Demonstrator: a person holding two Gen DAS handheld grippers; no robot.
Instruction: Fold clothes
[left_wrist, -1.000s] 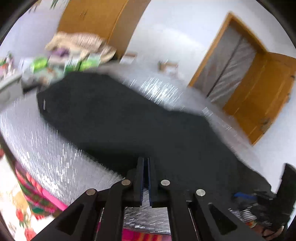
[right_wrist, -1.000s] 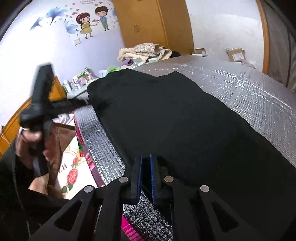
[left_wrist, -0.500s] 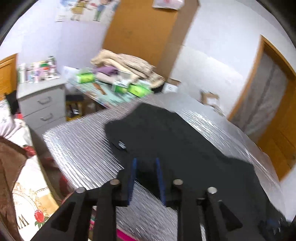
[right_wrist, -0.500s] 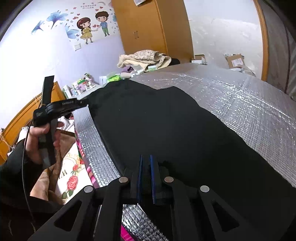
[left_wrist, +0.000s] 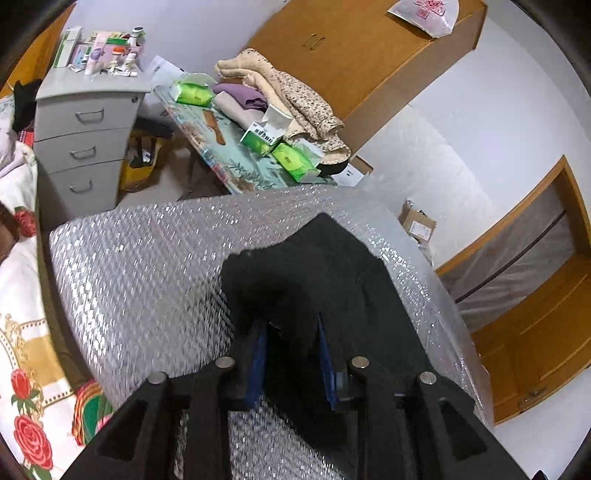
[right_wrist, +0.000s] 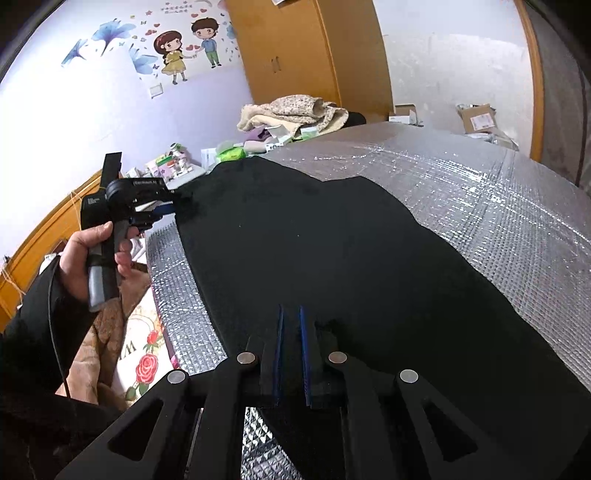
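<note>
A black garment (right_wrist: 332, 251) lies spread on a silver quilted table cover (right_wrist: 498, 206). My right gripper (right_wrist: 291, 321) is shut on the garment's near edge. My left gripper (left_wrist: 290, 332) has its jaws apart, with the garment's far corner (left_wrist: 306, 273) bunched between them; it also shows in the right wrist view (right_wrist: 173, 201), at the garment's left end, held by a hand. The silver cover (left_wrist: 147, 266) shows bare to the left of the corner.
A side table (left_wrist: 236, 166) holds green packets, a brush and a heap of beige and purple clothes (left_wrist: 280, 92). A grey drawer unit (left_wrist: 85, 122) stands to the left. A rose-patterned bed (left_wrist: 22, 406) lies along the near edge. Wooden wardrobe and doors stand behind.
My left gripper has swung from the garment's middle to its far corner and opened from shut to wide around the cloth. My right gripper has stayed shut on the near edge.
</note>
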